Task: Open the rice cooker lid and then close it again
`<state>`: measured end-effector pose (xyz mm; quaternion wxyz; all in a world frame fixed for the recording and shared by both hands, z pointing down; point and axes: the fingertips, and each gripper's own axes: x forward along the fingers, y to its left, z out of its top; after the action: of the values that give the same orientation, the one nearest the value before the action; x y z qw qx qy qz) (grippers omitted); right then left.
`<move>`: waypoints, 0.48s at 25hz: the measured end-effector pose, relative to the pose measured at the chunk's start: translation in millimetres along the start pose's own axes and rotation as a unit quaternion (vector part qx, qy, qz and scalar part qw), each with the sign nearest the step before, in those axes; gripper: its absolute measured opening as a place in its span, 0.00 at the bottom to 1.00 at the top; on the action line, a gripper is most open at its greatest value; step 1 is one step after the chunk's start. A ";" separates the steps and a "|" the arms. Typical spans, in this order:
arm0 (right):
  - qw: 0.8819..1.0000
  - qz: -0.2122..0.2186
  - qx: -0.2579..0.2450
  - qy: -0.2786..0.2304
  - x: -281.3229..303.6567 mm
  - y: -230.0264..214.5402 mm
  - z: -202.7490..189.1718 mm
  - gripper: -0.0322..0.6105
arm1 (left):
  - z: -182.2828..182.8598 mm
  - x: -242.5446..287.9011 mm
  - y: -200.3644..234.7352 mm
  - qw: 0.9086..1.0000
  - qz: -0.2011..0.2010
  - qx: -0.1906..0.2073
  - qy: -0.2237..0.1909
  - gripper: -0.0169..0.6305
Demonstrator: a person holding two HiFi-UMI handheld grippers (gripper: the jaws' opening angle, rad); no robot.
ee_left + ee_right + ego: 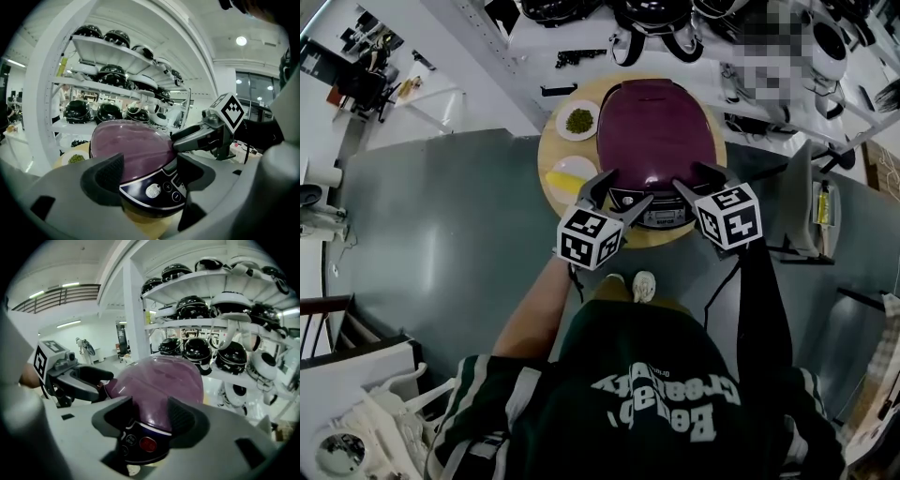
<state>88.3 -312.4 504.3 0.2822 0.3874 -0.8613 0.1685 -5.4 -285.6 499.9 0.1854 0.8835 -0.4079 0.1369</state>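
Hovering with jaws apart and nothing gripped, the left hand-held gripper (pixel 628 187) and right hand-held gripper (pixel 689 176) flank the control panel (pixel 661 217) of the rice cooker (pixel 654 131), whose lid is shut, standing on the round table (pixel 548 155) just ahead of both, equally near.

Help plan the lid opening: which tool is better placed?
Probably right: the right tool, open, straddles the front edge of the purple lid above the red button; the left tool frames the control panel lower.

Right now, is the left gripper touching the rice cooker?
Cannot tell. In the left gripper view the open jaws of the left gripper flank the rice cooker, but neither contact nor a gap shows plainly.
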 end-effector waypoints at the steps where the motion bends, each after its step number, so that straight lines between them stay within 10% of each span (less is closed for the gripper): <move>1: 1.000 0.000 0.007 -0.005 -0.6 -0.7 0.0 0.43 | 0.1 0.1 -0.2 1.000 -0.001 -0.002 -0.001 0.55; 12: 0.997 -0.033 0.015 -0.070 -8.1 0.9 0.9 0.42 | 10.6 -12.2 -2.1 0.996 0.025 0.077 -0.041 0.55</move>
<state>91.7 -307.6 498.5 0.2208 0.4305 -0.8633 0.1441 -10.5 -280.9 485.2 0.0970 0.8894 -0.4253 0.1364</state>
